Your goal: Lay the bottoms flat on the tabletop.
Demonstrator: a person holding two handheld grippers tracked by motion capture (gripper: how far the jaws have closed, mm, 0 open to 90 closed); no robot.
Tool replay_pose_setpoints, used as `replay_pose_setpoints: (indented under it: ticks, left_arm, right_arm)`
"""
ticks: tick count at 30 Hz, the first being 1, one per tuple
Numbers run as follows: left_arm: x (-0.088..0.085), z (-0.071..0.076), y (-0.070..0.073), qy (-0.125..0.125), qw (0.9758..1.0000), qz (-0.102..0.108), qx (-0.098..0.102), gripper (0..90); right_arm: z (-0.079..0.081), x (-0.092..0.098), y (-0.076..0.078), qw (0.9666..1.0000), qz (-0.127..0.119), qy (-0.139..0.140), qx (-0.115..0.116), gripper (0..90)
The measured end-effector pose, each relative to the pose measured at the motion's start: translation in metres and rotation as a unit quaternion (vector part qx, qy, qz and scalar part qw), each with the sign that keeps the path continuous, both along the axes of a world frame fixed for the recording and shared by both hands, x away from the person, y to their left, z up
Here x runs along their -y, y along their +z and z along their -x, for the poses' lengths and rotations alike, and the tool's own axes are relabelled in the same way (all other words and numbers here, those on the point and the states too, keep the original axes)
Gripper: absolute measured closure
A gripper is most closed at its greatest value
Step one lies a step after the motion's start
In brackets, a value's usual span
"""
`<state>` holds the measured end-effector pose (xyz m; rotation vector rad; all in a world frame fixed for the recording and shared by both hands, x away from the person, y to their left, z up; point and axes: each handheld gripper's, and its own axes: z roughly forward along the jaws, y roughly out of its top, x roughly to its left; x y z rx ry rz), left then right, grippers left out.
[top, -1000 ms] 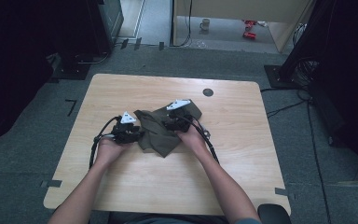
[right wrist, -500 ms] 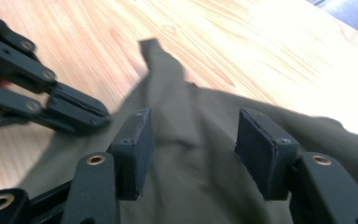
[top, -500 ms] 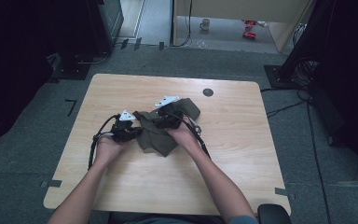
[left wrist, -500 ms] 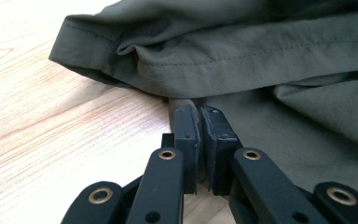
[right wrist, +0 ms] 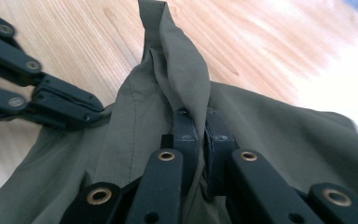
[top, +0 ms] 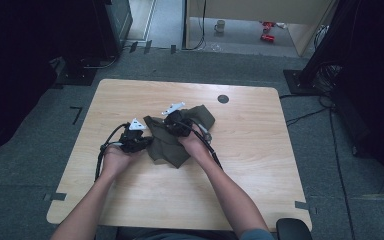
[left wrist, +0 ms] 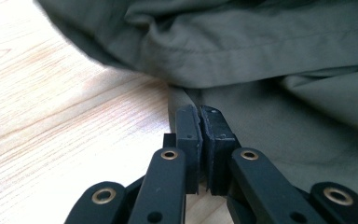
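While both claws are pinching the crumpled olive-green woven cloth garment (top: 172, 136), it is lying bunched near the middle of the pale wooden table (top: 260, 150), slightly toward the far side. The left claw (left wrist: 200, 119) has just been closing, and in the left gripper view its jaws are now standing narrow and nearly together at a flat hem edge right where the cloth is meeting the table; the fabric seems to be caught between the pads, though the layer is too thin to be sure of it. The right claw (right wrist: 200, 122) has also just been closing, and in the right gripper view a raised fold of the same fabric is running up between its jaws, so it is holding a pleat of the garment. Compared with a second ago, the right hand is sitting a little further toward the left and the far side, over the cloth's centre, while the left hand is keeping its spot at the garment's left edge. With two grips now set on separate points, the person is probably getting ready to lift or spread the garment; pulling the hands apart should open it out, provided the thin hem is not slipping free.
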<state>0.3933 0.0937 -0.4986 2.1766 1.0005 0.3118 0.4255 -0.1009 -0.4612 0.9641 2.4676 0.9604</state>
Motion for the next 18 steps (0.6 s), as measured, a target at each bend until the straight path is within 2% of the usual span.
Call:
replay_pose_setpoints:
  ticks: [2, 4, 10, 13, 17, 18]
  left_arm:
    - [0.000, 0.000, 0.000, -0.001, 1.0000, -0.002, -0.001, 87.2]
    - [0.000, 0.000, 0.000, 0.000, 1.0000, -0.002, -0.003, 87.2]
    - [-0.001, 0.000, 0.001, 0.002, 1.0000, 0.002, -0.005, 87.2]
    - [-0.001, 0.000, 0.001, 0.004, 1.0000, 0.004, -0.007, 87.2]
    - [-0.001, 0.000, 0.001, 0.004, 0.9999, 0.006, -0.009, 87.2]
    - [-0.001, 0.000, 0.001, 0.004, 0.9999, 0.006, -0.009, 87.2]
  right_arm:
    - [0.002, 0.002, 0.003, 1.0000, -0.002, 0.001, 0.002, 86.3]
    - [0.011, 0.016, 0.016, 0.9998, -0.014, 0.002, 0.016, 86.3]
    - [0.027, 0.047, 0.034, 0.9984, -0.045, -0.004, 0.034, 86.2]
    - [0.033, 0.058, 0.037, 0.9980, -0.050, -0.006, 0.038, 86.2]
    - [0.050, 0.083, 0.036, 0.9974, -0.050, -0.015, 0.049, 86.1]
    - [0.050, 0.083, 0.036, 0.9974, -0.050, -0.015, 0.049, 86.1]
